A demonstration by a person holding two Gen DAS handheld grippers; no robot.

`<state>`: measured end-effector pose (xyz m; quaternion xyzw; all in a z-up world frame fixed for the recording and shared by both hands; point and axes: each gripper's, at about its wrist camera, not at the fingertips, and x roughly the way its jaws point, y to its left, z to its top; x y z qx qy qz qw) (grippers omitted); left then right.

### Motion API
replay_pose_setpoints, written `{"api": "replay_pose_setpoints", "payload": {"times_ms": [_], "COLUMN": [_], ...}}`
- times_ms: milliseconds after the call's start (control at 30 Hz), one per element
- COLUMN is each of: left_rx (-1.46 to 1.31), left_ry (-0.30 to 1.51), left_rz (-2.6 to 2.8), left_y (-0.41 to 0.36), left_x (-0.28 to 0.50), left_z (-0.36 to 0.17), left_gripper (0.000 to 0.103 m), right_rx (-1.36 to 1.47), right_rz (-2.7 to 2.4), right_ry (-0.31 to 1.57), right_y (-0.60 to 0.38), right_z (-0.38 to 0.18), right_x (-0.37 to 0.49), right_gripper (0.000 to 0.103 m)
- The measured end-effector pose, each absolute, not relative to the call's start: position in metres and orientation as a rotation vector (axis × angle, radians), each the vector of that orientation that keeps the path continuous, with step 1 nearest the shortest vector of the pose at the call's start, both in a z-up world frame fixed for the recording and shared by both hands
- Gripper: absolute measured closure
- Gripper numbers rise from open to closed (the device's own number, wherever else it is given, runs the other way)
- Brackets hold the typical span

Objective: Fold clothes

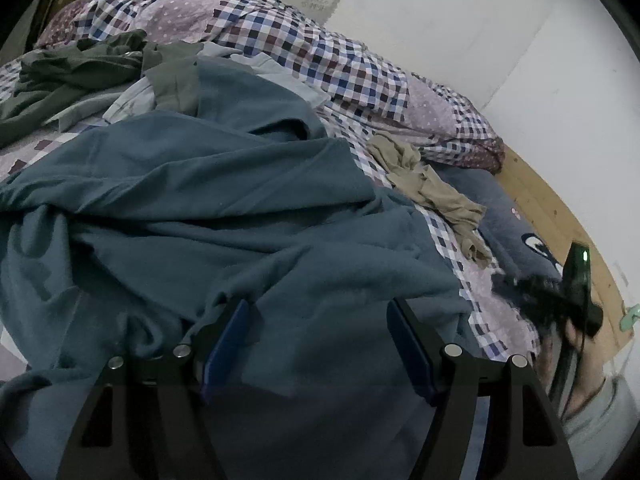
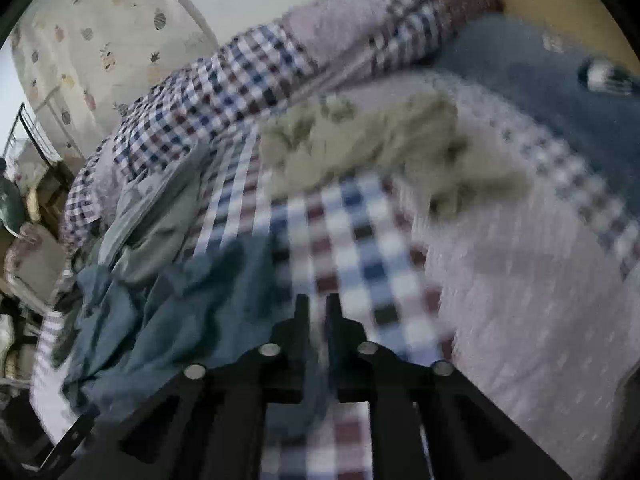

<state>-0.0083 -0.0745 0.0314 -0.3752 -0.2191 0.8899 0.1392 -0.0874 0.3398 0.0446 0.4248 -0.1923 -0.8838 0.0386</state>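
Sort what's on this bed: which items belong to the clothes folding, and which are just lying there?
Folding job:
- teal garment
- dark green garment
- pale blue garment
- beige garment

Just lying about:
- checked quilt
- grey-blue pillow

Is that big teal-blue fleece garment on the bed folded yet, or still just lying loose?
Not folded. The big teal-blue fleece garment lies rumpled across the checked bedsheet, with irregular creases and bunched edges, no neat fold.

Teal garment (image 1: 208, 216) of soft matt knit cloth, heavily creased, checked bedsheet (image 1: 344, 68) of woven cotton-like cloth, beige garment (image 1: 432, 192) thin and limp, bed frame (image 1: 560, 216) of pale bare wood (knots visible), left gripper (image 1: 316, 344) matt black plastic with bright metal pins.
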Motion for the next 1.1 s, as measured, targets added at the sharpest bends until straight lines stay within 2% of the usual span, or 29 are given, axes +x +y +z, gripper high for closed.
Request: {"api": "replay_pose_setpoints", "payload": {"times_ms": [33, 67, 100, 167, 367, 433, 467, 500, 600, 700, 833, 933, 1033, 1100], "left_rx": [-1.089, -1.09, -1.091, -1.092, -1.082, -1.081, -1.076, -1.071, -1.042, -0.989, -0.987, -1.002, -1.01, -1.02], "left_ry": [-0.623, -0.615, -0.611, -0.609, -0.639, -0.669, -0.692, -0.715, -0.804, -0.905, -0.968, -0.969, -0.941, -0.916], "left_rz": [2.575, 2.576, 2.576, 2.574, 2.553, 2.542, 2.533, 2.523, 2.471, 2.399, 2.338, 2.335, 2.353, 2.37], "left_y": [-0.073, -0.073, -0.071, -0.069, -0.07, -0.072, -0.074, -0.076, -0.083, -0.093, -0.099, -0.099, -0.096, -0.095], "left_x": [-0.008, -0.008, -0.008, -0.007, -0.008, -0.009, -0.009, -0.009, -0.01, -0.01, -0.015, -0.017, -0.017, -0.017], "left_z": [0.031, 0.032, 0.032, 0.032, 0.035, 0.034, 0.034, 0.035, 0.036, 0.037, 0.034, 0.033, 0.033, 0.033], "left_gripper": [0.027, 0.027, 0.027, 0.027, 0.027, 0.027, 0.027, 0.027, 0.027, 0.027, 0.027, 0.028, 0.028, 0.028], "right_rx": [1.323, 1.335, 1.341, 1.367, 1.432, 1.412, 1.401, 1.367, 1.194, 1.028, 0.829, 0.781, 0.792, 0.81], "right_rz": [-2.671, -2.631, -2.585, -2.504, -2.585, -2.61, -2.616, -2.632, -2.679, -2.633, -2.515, -2.429, -2.364, -2.317], "right_ry": [-0.636, -0.686, -0.739, -0.803, -0.727, -0.745, -0.734, -0.687, -0.423, 0.012, 0.509, 0.622, 0.708, 0.65], "right_y": [0.341, 0.341, 0.339, 0.331, 0.314, 0.314, 0.31, 0.301, 0.251, 0.172, 0.081, 0.056, 0.046, 0.059], "right_z": [0.036, 0.027, 0.017, -0.004, -0.025, -0.028, -0.027, -0.021, 0.009, 0.03, 0.024, 0.008, -0.005, -0.002], "right_x": [-0.08, -0.073, -0.066, -0.057, -0.066, -0.071, -0.073, -0.074, -0.066, -0.045, 0.002, 0.026, 0.033, 0.034], "right_gripper": [0.073, 0.061, 0.058, 0.058, 0.058, 0.063, 0.086, 0.098, 0.098, 0.098, 0.098, 0.098, 0.092, 0.08]}}
